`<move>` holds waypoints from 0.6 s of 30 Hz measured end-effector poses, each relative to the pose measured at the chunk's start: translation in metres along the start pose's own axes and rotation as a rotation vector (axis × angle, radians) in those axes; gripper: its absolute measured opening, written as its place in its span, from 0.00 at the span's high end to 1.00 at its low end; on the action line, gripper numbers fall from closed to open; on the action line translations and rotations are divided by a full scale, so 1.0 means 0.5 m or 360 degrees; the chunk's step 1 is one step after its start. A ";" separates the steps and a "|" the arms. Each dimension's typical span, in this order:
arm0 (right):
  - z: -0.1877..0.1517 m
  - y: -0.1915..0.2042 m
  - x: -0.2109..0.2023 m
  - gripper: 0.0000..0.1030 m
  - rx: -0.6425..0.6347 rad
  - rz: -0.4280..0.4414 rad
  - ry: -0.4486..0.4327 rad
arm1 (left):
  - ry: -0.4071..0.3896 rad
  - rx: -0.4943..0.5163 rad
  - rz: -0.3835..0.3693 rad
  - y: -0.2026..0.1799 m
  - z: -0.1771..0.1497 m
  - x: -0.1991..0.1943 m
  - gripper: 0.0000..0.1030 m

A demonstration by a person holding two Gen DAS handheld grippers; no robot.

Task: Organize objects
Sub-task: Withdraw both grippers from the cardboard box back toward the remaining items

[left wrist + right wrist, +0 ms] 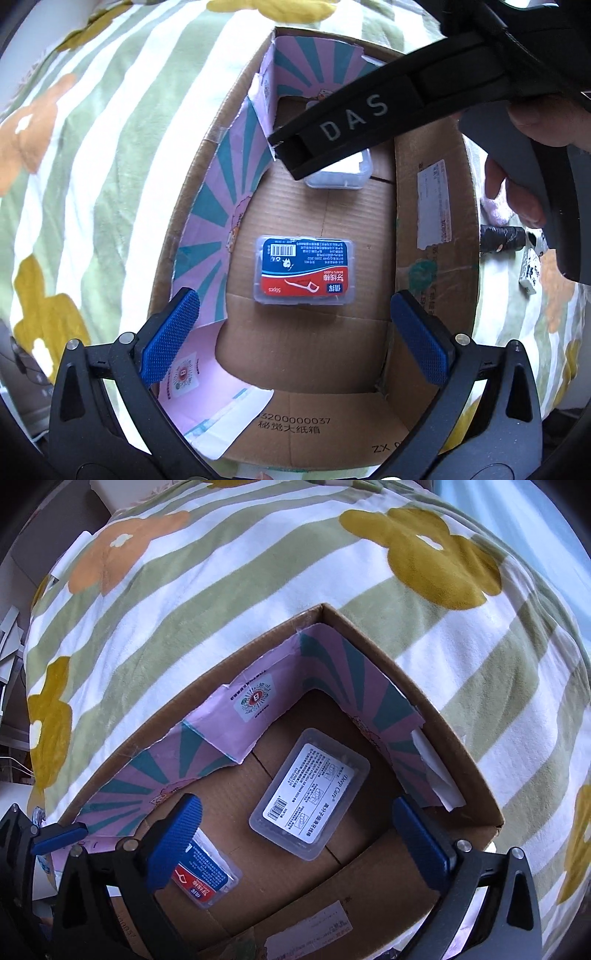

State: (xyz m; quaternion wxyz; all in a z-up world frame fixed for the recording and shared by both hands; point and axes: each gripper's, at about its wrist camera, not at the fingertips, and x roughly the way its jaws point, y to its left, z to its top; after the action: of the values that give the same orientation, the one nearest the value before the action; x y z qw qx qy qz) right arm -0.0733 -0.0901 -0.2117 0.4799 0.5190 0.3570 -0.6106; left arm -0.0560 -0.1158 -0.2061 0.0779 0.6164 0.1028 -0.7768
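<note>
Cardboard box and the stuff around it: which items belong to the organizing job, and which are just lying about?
Part of the job:
cardboard box
red-and-blue floss pick case, inside the box
clear case with white label, inside the box

Just lying about:
floral striped blanket
dark cylindrical item, outside the box
small white packet, outside the box

box (461,771) open on top | floor: floss case (304,271) near, clear case (310,794) far, bare cardboard between | right gripper (325,147) overhangs far end
</note>
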 end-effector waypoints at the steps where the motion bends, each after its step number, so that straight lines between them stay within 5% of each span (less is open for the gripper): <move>1: -0.001 0.001 -0.010 0.00 0.0008 0.0002 -0.0010 | -0.0007 -0.0004 0.0000 0.001 -0.001 -0.004 0.00; 18: -0.131 0.018 -0.301 0.00 0.0237 -0.0122 -0.0252 | -0.0228 0.0030 0.0005 -0.023 -0.012 -0.194 0.00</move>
State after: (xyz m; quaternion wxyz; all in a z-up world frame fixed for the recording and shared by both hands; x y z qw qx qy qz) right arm -0.0455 0.0008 -0.0774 0.4429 0.4894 0.2911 -0.6925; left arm -0.0308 -0.1038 -0.1122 0.0804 0.5602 0.0887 -0.8197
